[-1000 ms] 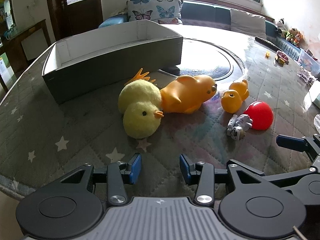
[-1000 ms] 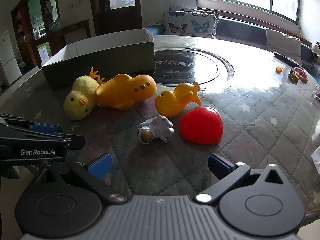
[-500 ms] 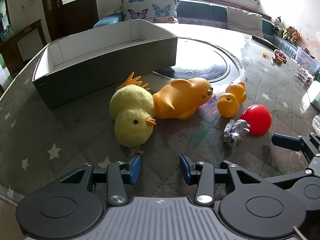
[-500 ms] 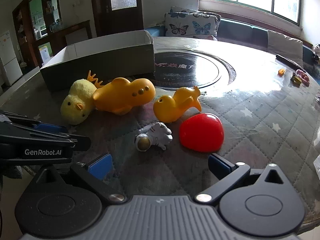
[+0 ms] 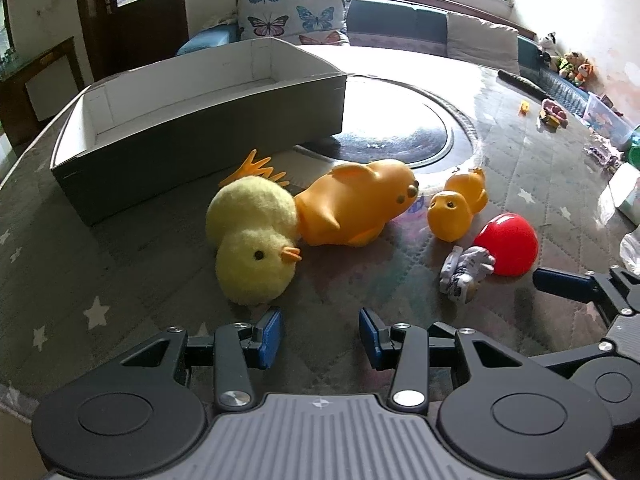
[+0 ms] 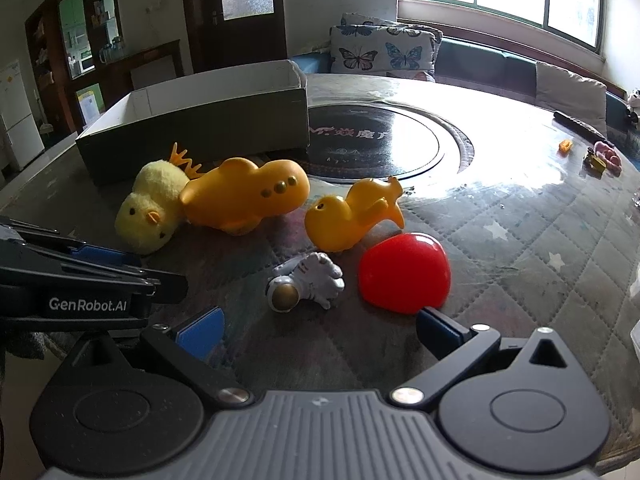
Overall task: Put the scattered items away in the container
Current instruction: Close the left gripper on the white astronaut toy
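An open grey cardboard box (image 5: 208,148) (image 6: 224,128) stands at the back left of the table. In front of it lie a yellow plush chick (image 5: 252,240) (image 6: 150,208), a large orange rubber toy (image 5: 356,208) (image 6: 244,196), a small orange duck (image 5: 456,212) (image 6: 352,216), a red ball (image 5: 508,244) (image 6: 404,272) and a small astronaut figure (image 5: 464,268) (image 6: 306,284). My left gripper (image 5: 320,340) is open and empty, just short of the chick. My right gripper (image 6: 320,332) is open and empty, just short of the astronaut and ball.
A dark round turntable (image 5: 392,132) sits mid-table. Small toys (image 5: 552,114) and a black remote (image 5: 524,84) lie at the far right. A sofa with butterfly cushions (image 5: 292,20) stands beyond the table. The left gripper's body (image 6: 72,284) shows at the left of the right wrist view.
Both grippers have moved forward toward the toys, which look larger and nearer. The toys and the box have not moved. Both jaws stay open.
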Demonstrator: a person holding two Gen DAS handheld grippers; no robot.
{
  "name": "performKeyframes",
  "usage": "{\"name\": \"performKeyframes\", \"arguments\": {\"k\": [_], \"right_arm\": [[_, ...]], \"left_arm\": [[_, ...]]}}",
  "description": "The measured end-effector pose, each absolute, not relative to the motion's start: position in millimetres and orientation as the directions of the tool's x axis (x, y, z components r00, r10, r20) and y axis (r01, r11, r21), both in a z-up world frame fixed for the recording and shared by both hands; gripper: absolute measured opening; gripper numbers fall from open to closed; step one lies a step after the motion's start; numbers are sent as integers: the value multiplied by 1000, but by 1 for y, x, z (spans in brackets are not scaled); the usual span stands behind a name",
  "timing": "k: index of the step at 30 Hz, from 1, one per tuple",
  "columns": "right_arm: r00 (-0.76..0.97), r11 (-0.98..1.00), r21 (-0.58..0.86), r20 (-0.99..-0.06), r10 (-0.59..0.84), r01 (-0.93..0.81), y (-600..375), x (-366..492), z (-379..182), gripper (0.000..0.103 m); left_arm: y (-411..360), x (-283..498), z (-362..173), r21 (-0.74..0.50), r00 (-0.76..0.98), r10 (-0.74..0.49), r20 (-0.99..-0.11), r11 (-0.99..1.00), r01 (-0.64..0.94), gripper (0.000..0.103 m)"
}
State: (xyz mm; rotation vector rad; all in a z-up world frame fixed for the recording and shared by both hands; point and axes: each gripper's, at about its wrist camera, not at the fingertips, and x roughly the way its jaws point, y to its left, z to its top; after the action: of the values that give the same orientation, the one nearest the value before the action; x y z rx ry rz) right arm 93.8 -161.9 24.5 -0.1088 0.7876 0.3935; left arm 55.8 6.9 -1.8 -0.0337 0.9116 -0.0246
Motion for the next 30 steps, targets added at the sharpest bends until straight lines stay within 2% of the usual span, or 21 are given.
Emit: {"name": "performKeyframes", "arguments": {"k": [2, 3, 15, 18, 26, 30], "right_arm": [[638, 921, 51, -707, 306, -386, -162, 94, 25, 102], [638, 921, 53, -706, 309, -387, -162, 95, 24, 102], [633, 913, 88, -694, 344, -399, -166, 101, 22, 94], [635, 908, 97, -685, 358, -408, -166, 101, 23, 89], [631, 893, 124, -666, 398, -432, -165, 103, 24, 67], [629, 889, 134, -661, 409, -437, -166, 104, 24, 62]], "left_arm": [[6, 57, -1, -52, 613, -52, -788, 998, 19, 42], [6, 58, 0, -59, 613, -64, -788, 998, 27, 38], [-4, 66, 9, -118, 612, -166, -773, 986, 119, 38], [-7, 68, 14, -144, 611, -209, -764, 977, 155, 37], [-19, 75, 21, -200, 596, -306, -742, 950, 238, 39], [-27, 78, 20, -210, 575, -342, -743, 936, 284, 39]]}}
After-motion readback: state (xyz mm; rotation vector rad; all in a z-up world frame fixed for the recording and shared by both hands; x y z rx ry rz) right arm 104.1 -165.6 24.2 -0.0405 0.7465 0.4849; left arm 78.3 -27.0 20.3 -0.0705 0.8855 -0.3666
